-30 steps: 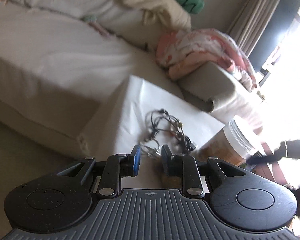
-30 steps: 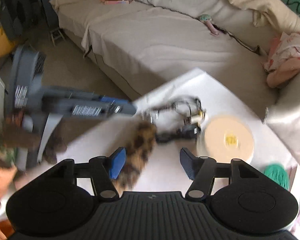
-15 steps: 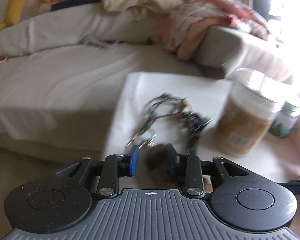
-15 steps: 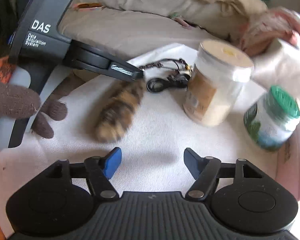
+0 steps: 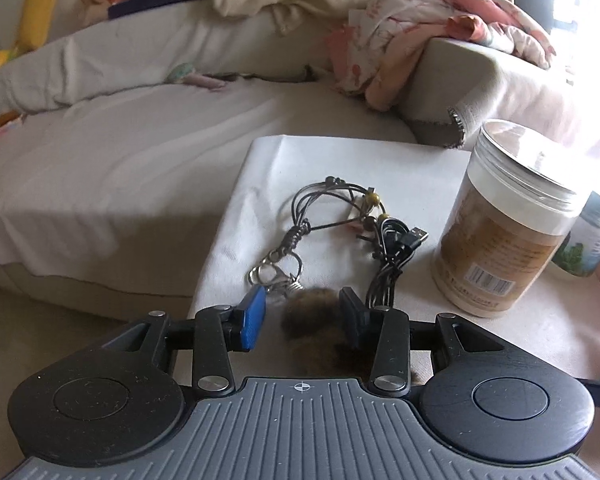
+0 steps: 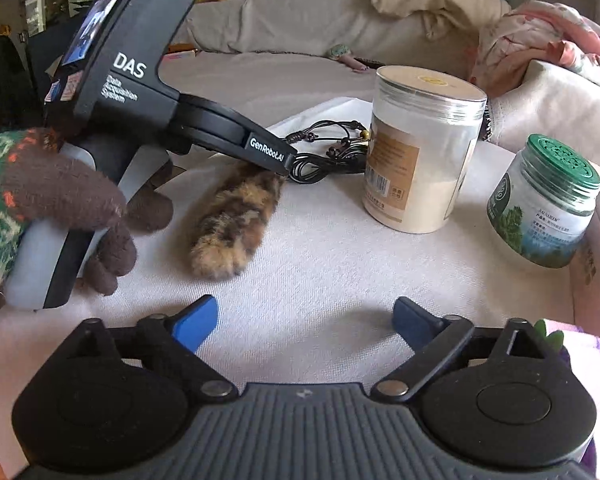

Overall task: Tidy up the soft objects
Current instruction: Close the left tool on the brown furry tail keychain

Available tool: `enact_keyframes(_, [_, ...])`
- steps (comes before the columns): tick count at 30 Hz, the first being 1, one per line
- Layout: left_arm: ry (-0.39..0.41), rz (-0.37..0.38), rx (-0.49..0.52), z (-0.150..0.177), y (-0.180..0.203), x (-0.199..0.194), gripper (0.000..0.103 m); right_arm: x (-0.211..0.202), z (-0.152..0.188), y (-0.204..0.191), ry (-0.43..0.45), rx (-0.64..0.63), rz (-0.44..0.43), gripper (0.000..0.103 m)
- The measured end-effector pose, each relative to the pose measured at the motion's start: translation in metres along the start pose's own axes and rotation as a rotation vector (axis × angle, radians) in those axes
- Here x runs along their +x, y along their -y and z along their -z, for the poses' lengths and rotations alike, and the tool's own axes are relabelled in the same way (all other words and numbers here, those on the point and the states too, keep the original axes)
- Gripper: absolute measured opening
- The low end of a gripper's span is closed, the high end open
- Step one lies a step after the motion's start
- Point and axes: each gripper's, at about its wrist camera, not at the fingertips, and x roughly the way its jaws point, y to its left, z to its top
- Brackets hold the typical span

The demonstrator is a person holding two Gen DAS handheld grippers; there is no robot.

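A furry brown and orange tail-shaped keychain (image 6: pixel 236 224) lies on the white cloth-covered table (image 6: pixel 340 272). In the left wrist view its top end (image 5: pixel 312 316) sits between the fingers of my left gripper (image 5: pixel 302 318), which is open around it with gaps on both sides. A metal ring and black cords (image 5: pixel 332 216) join on beyond it. From the right wrist view the left gripper (image 6: pixel 276 156) reaches over the tail's far end. My right gripper (image 6: pixel 304 320) is open and empty, near the table's front.
A big plastic jar of beige powder (image 6: pixel 420 148) and a green-lidded jar (image 6: pixel 548 204) stand right of the tail. A coiled black USB cable (image 5: pixel 396 248) lies by the cords. A grey sofa (image 5: pixel 120 140) with pillows and a pink blanket (image 5: pixel 400 48) is behind.
The left gripper's fingers have opened wider around the tail's top end. The right gripper has drawn back and lowered, with the jars now further off.
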Motion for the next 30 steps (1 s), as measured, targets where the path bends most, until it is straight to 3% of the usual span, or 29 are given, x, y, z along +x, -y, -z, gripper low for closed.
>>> enact_keyframes(6, [-0.002, 0.030, 0.049, 0.000, -0.003, -0.001, 0.043, 0.005, 0.000, -0.001, -0.003, -0.005, -0.007, 0.103])
enact_keyframes(8, [0.015, 0.019, 0.032, 0.002, -0.001, -0.002, 0.027, 0.007, -0.001, 0.000, -0.006, -0.007, -0.011, 0.103])
enact_keyframes(17, [0.118, 0.147, -0.112, 0.014, -0.030, -0.015, 0.017, 0.006, -0.004, -0.002, -0.040, -0.028, -0.030, 0.103])
enact_keyframes(19, [0.152, 0.151, -0.130, 0.017, -0.039, -0.025, 0.017, 0.003, -0.010, -0.006, -0.042, -0.049, -0.044, 0.086])
enact_keyframes(20, [0.163, 0.156, -0.142, 0.019, -0.044, -0.029, 0.017, 0.001, -0.014, -0.010, -0.022, -0.068, -0.030, 0.063])
enact_keyframes(21, [0.172, 0.160, -0.151, 0.020, -0.049, -0.033, 0.017, 0.000, -0.019, -0.016, 0.003, -0.098, 0.001, 0.054])
enact_keyframes(25, [0.192, 0.165, -0.176, 0.026, -0.065, -0.041, 0.017, 0.014, -0.046, -0.038, 0.080, -0.155, 0.132, 0.054])
enact_keyframes(30, [0.202, 0.190, -0.232, 0.031, -0.084, -0.042, 0.017, 0.064, -0.084, -0.048, 0.025, -0.096, 0.203, 0.047])
